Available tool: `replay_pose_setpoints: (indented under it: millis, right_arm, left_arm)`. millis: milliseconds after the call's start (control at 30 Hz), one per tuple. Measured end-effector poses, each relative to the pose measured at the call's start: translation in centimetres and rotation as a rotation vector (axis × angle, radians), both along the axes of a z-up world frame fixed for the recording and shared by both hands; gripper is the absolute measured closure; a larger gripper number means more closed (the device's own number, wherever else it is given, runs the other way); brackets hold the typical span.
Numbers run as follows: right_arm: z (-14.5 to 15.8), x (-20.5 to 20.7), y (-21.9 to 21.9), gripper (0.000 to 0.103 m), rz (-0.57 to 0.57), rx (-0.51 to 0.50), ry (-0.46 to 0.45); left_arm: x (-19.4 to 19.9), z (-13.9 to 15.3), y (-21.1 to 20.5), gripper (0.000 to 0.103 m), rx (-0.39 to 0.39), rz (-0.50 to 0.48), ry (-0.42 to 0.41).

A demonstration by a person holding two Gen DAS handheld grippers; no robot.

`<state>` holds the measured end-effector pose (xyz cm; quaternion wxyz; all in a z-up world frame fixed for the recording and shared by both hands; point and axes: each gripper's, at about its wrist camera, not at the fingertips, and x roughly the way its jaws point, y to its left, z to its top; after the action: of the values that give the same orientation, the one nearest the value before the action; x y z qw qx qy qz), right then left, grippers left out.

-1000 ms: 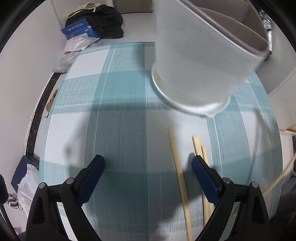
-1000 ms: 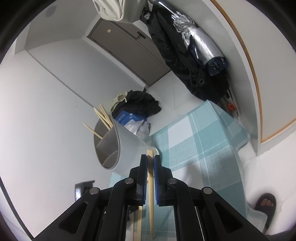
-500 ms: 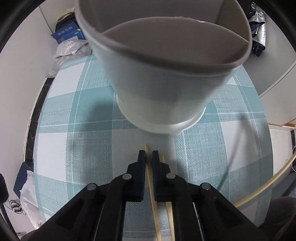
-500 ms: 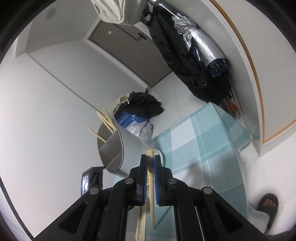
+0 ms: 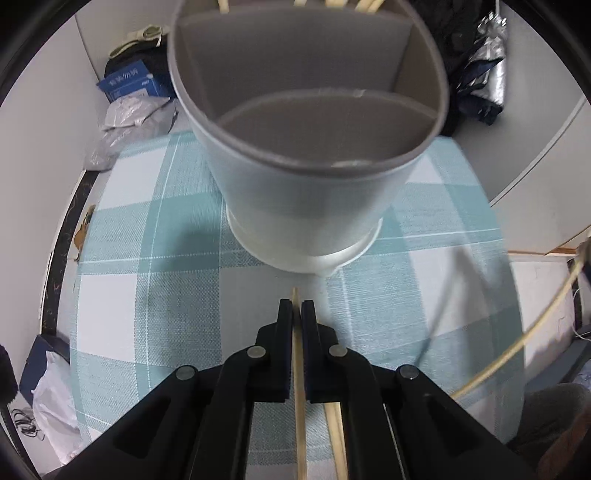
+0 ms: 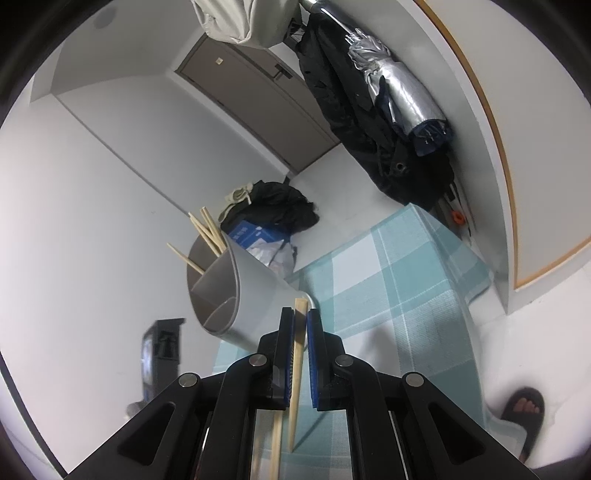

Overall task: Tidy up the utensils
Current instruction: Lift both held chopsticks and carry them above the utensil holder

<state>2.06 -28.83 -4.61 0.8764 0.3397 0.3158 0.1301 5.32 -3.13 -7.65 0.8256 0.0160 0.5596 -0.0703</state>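
A grey utensil holder with divided compartments stands on the teal checked tablecloth, just ahead of my left gripper. That gripper is shut on a pale wooden chopstick, which runs back between the fingers. A second chopstick lies on the cloth to its right. Several chopstick tips poke out of the holder's far compartment. In the right wrist view my right gripper is shut on another chopstick, held above the table near the holder, with several chopsticks standing in it.
Beyond the table, a blue box, a black bag and plastic bags lie on the floor. Dark coats and a silver umbrella hang on the wall. A person's foot in a sandal is beside the table.
My left gripper went from wide open to shut on a chopstick and rose a little, bringing the holder's open top into the centre of its view. The right gripper stayed still.
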Motion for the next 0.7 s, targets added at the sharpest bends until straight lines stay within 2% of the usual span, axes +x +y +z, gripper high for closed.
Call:
replay_pose_setpoints:
  millis: [267, 333, 467, 600, 700]
  right_arm:
    - [0.4, -0.8, 0.4, 0.097, -0.007, -0.034, -0.019]
    - [0.8, -1.2, 1.0, 0.097, -0.001, -0.07, -0.034]
    - [1.2, -1.8, 2.0, 0.097, 0.011, -0.116, -0.052]
    - [1.7, -2.1, 2.7, 0.097, 0.01, -0.163, -0.061]
    - [2.6, -2.2, 3.3, 0.097, 0.014, -0.197, -0.078]
  left_arm:
    - [-2.9, 3.9, 1.0, 0.103, -0.084, -0.013, -0.153]
    - [-2.0, 4.9, -0.5, 0.103, -0.101, -0.014, -0.182]
    - [-2.0, 6.4, -0.8, 0.103, -0.142, -0.02, -0.242]
    - [-2.2, 8.3, 0.3, 0.103, -0.195, -0.031, -0.306]
    - [-3.0, 9.4, 0.3, 0.103, -0.207, -0.041, -0.358]
